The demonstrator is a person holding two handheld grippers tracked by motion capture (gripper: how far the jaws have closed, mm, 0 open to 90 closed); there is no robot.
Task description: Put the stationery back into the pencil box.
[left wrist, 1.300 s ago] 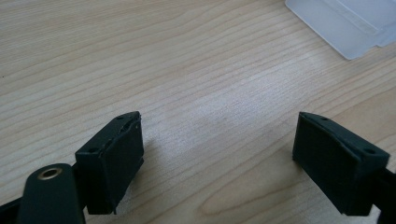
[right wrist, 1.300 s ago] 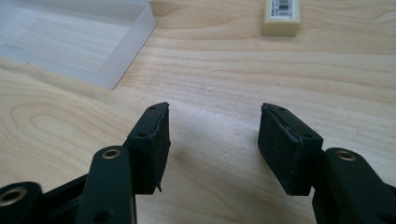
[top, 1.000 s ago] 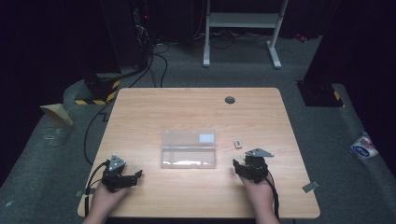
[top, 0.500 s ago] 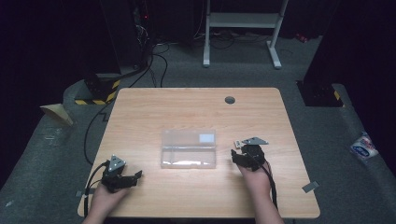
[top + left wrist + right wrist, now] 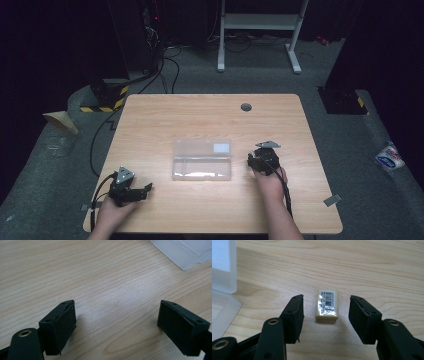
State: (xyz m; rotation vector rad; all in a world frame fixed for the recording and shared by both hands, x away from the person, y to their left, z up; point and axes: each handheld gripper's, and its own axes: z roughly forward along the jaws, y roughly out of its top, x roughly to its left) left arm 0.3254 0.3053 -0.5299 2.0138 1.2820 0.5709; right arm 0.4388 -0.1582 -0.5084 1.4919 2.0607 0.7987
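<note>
- Dark room surrounds a light wooden table (image 5: 210, 115); a clear rectangular plastic case (image 5: 202, 159) lies closed near its centre.
- Right gripper (image 5: 325, 315) is spread wide, nothing grasped, at the case's 3 o'clock.
- Small cream wrapped eraser with a barcode label (image 5: 327, 304) lies flat on the wood between the jaws, touching neither.
- Recommendation: centre the jaws on its long sides, lower until the tips near the wood, then close squarely.
- Left gripper (image 5: 125, 330) rests released over bare wood at the case's 8 o'clock.
</note>
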